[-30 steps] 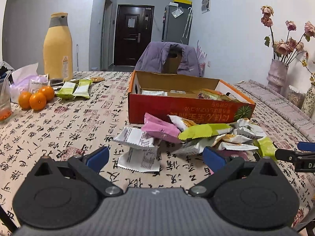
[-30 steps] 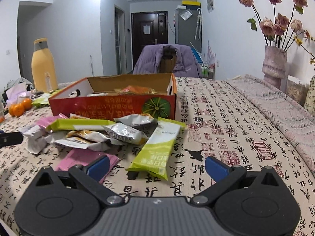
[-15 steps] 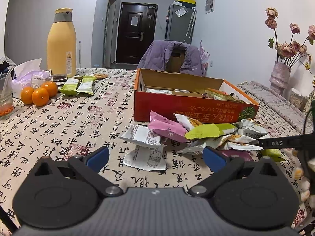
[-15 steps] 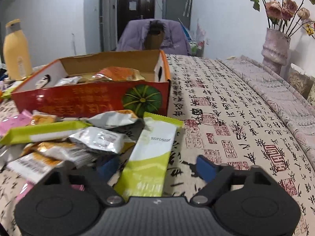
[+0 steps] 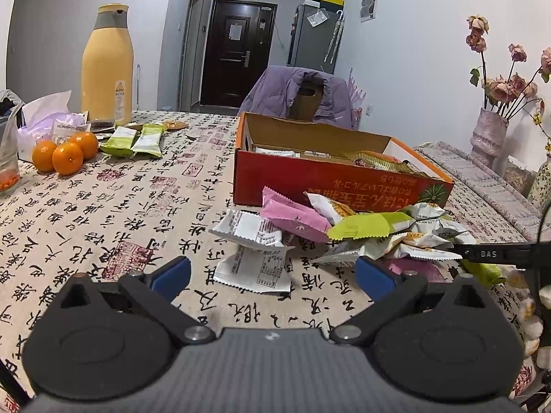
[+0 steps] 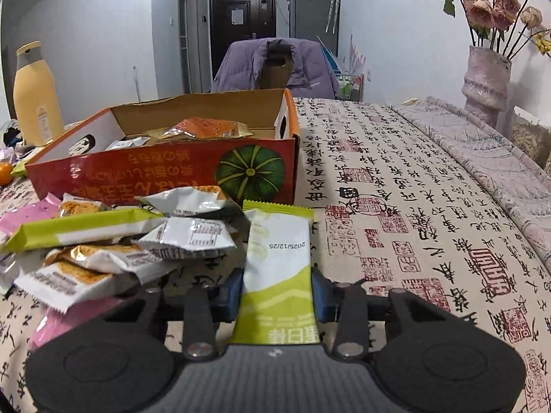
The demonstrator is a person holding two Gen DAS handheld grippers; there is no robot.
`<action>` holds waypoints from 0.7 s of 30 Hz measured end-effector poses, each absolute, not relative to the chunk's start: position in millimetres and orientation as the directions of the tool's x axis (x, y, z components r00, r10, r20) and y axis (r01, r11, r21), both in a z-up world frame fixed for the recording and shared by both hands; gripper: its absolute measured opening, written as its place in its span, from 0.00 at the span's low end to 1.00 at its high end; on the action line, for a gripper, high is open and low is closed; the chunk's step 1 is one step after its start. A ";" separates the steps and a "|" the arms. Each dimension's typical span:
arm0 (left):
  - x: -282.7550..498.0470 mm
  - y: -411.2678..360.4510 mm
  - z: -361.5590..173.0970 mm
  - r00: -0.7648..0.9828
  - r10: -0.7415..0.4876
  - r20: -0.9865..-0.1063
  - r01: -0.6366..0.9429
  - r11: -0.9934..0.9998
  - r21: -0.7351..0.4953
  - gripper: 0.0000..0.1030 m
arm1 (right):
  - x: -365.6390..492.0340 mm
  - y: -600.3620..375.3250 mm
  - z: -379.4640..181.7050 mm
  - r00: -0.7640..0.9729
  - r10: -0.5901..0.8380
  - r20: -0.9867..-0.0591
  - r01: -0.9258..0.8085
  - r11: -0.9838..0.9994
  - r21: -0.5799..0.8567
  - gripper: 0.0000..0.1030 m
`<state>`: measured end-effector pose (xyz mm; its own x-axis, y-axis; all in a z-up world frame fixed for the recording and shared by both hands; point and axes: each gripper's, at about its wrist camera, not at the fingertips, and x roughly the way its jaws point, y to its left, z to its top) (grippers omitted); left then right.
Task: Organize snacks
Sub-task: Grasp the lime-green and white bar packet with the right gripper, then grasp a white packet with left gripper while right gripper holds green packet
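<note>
Closing on the green-white packet [image 6: 277,268], the right claw [image 6: 277,296] hides its lower end.

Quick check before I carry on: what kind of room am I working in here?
Most likely a home dining area: a table with a calligraphy-print cloth, a fridge beside the entrance door, and a vase of dried roses.

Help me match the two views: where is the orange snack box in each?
Left wrist view: the orange snack box sits right of centre, behind the snack pile.
Right wrist view: the box sits left of centre, behind the pile.
Shared landmark: the yellow bottle at far left.
</note>
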<state>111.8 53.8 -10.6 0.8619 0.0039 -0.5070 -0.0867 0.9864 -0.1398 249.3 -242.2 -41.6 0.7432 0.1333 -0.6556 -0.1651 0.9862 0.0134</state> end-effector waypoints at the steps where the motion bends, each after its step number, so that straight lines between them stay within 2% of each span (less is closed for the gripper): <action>1: 112.6 54.2 -11.2 0.860 0.006 -0.510 -0.088 0.986 -0.138 1.00 | 247.6 -243.5 -41.2 0.746 0.137 -0.652 -0.164 0.986 0.019 0.36; 12: 118.3 62.7 -4.6 0.855 0.054 -0.516 -0.129 0.986 -0.110 1.00 | 222.8 -255.5 -33.1 0.795 0.145 -0.589 -0.152 0.988 0.039 0.35; 21: 156.6 63.3 13.5 0.809 0.116 -0.577 -0.124 0.992 0.026 1.00 | 210.4 -263.8 -22.4 0.824 0.144 -0.548 -0.138 0.989 0.053 0.35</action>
